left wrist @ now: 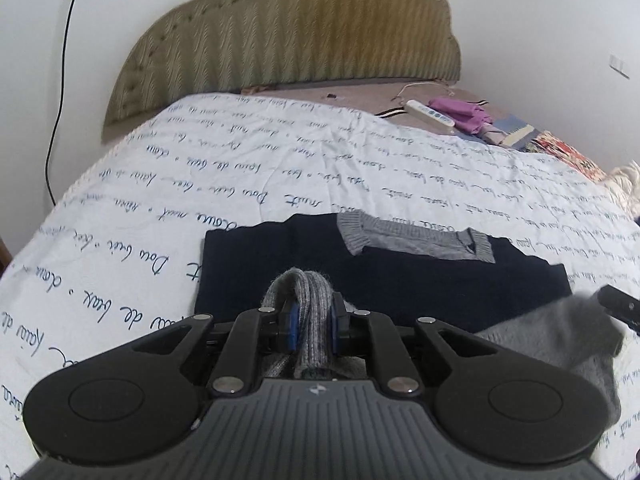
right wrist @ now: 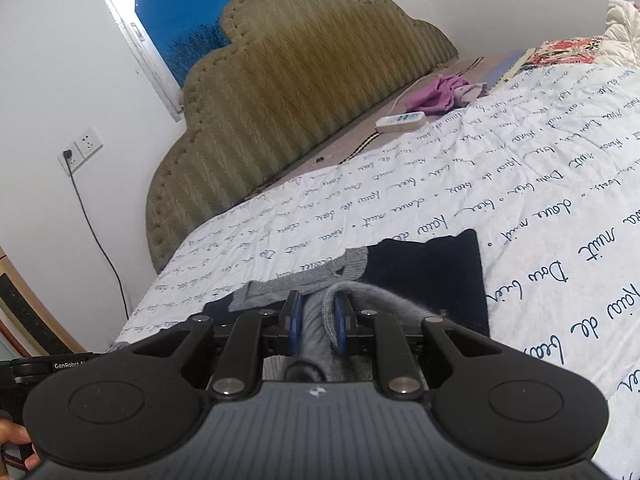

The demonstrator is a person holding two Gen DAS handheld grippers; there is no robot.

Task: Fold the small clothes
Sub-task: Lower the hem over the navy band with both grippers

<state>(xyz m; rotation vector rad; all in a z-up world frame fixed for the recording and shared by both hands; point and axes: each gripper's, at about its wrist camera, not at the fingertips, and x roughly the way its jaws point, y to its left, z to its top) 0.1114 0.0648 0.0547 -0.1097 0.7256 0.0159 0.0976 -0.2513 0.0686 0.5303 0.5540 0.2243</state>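
While the left wrist view looks down the bed, the left gripper (left wrist: 313, 322) sits at the lower middle of the frame, its blue pads pinching a bunched grey ribbed hem of the sweater (left wrist: 384, 276). The dark navy and grey garment lies spread on the white quilt (left wrist: 168, 184) printed with script, just above the gripper, with its grey collar toward the headboard (left wrist: 288, 48). At the right edge a loose grey flap hangs up toward a dark gripper tip that I take to be the other tool. In the right wrist view, the right gripper (right wrist: 317, 322) at the lower middle likewise clamps a fold of grey knit, with the navy body showing above and to the right of it. Both corners of the hem look lifted, so the step in hand seems to be carrying the bottom edge over the body; next, both hands would need to travel together toward the collar and lay the hem flat before letting go.
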